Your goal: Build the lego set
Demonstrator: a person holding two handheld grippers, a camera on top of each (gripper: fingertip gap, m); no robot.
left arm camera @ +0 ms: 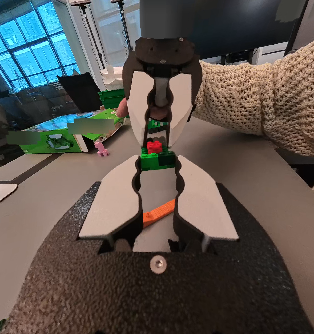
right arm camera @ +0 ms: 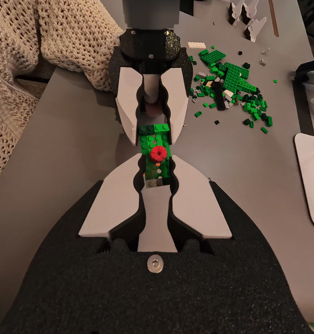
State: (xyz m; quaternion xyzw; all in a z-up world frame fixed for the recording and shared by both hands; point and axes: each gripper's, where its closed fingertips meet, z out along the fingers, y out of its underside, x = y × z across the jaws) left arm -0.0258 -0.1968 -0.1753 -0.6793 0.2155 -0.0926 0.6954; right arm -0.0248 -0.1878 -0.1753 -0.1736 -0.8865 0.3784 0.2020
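A long green brick assembly (right arm camera: 149, 142) with holes in it carries a red round brick (right arm camera: 158, 153) on top at its middle. My right gripper (right arm camera: 156, 156) is shut on its near end, which has grey and black bricks. My left gripper (right arm camera: 153, 141) faces it and is shut on the far end. In the left wrist view, my left gripper (left arm camera: 158, 159) clamps the green assembly (left arm camera: 158, 161). The red brick (left arm camera: 154, 147) sits just behind, between the fingers of my right gripper (left arm camera: 156, 144). The assembly hangs above the grey table (left arm camera: 44, 180).
An orange brick separator (left arm camera: 158, 211) lies under the assembly. A pile of loose green bricks (right arm camera: 232, 86) lies to the right. A pink figure (left arm camera: 102, 149), a green box (left arm camera: 62, 133) and stacked green trays (left arm camera: 113, 97) stand on the left. A knitted sleeve (left arm camera: 252, 101) reaches in. Left and right tips are no more than a few centimetres apart.
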